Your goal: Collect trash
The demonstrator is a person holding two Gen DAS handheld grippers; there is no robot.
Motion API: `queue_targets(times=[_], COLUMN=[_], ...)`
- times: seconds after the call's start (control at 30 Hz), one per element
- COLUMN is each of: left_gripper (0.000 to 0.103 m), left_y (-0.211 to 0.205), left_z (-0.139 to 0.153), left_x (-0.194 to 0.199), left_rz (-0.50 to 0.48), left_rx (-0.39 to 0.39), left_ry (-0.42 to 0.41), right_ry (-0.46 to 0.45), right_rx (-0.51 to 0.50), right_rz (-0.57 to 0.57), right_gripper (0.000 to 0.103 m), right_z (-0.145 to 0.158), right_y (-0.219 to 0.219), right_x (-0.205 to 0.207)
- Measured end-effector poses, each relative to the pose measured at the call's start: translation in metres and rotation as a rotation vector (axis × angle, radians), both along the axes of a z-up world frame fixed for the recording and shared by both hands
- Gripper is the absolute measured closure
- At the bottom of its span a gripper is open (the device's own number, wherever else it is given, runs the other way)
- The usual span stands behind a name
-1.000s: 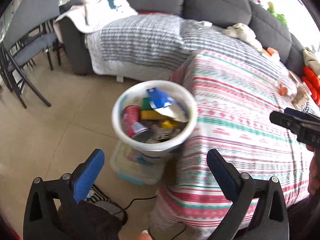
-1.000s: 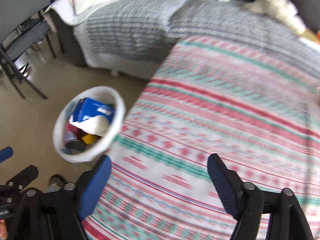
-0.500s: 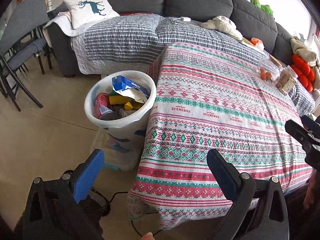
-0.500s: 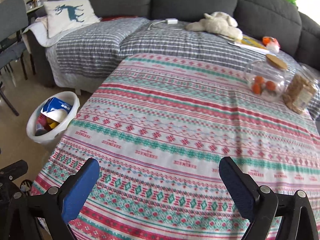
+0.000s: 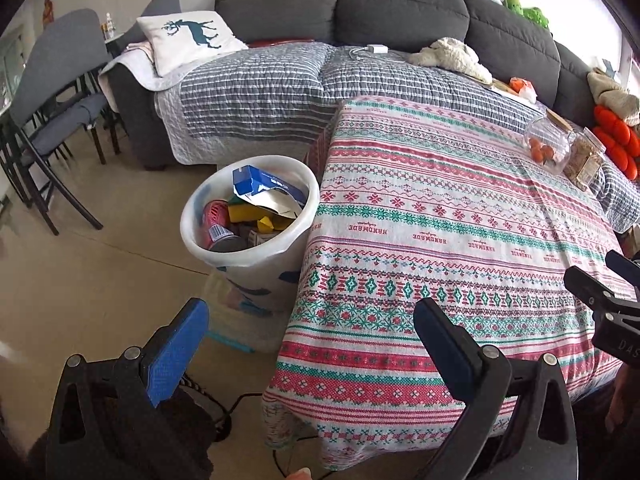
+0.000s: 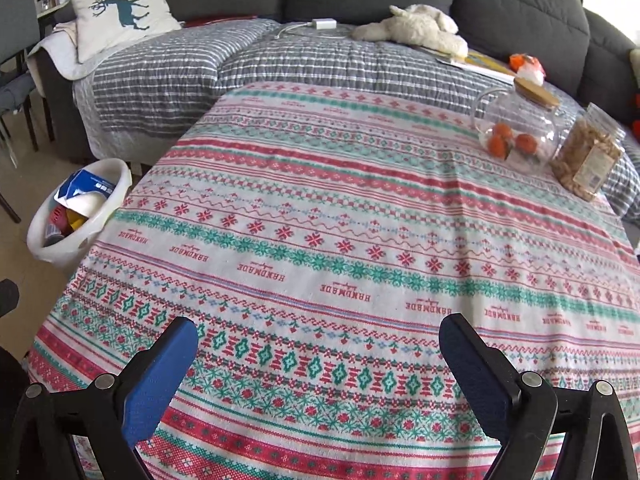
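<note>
A white trash bin point(image 5: 276, 248) stands on the floor at the table's left edge. It holds a blue box point(image 5: 264, 186), a red can point(image 5: 214, 220) and yellow wrappers. The bin also shows in the right wrist view point(image 6: 108, 216) at the left. My left gripper point(image 5: 310, 320) is open and empty, held back from the table's near left corner. My right gripper point(image 6: 318, 332) is open and empty above the near edge of the patterned tablecloth point(image 6: 340, 220). The right gripper also shows in the left wrist view point(image 5: 600, 292) at the right edge.
A glass jar of oranges point(image 6: 520, 128) and a jar of snacks point(image 6: 588, 156) stand at the table's far right. A grey sofa point(image 5: 400, 12) with a striped quilt, a deer pillow point(image 5: 188, 40) and a plush toy lies behind. Chairs point(image 5: 52, 120) stand at left. A cable point(image 5: 244, 400) runs on the floor.
Both grippers have pulled back and up from the bin, so the bin looks smaller and the whole table has come into view. Both stay open and empty.
</note>
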State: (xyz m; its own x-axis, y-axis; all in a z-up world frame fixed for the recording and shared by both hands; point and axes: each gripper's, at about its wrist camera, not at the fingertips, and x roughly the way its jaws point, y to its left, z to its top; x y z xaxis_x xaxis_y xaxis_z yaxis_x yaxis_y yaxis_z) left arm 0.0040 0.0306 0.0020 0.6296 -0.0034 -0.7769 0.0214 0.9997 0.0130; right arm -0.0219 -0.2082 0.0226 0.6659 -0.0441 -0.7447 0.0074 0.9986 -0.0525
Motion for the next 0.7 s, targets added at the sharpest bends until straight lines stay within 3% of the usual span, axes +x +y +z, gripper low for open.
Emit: queue_targets(times=[0.7], left_gripper=[0.0], left_y=[0.0036], left_z=[-0.0032], left_x=[0.0006], left_rz=[0.004], left_rx=[-0.008], left_ry=[0.013], right_ry=[0.008], right_rx=[0.048], right_rz=[0.007], right_gripper=[0.004], right_z=[0.0005], right_y=[0.0], right_x=[0.0012])
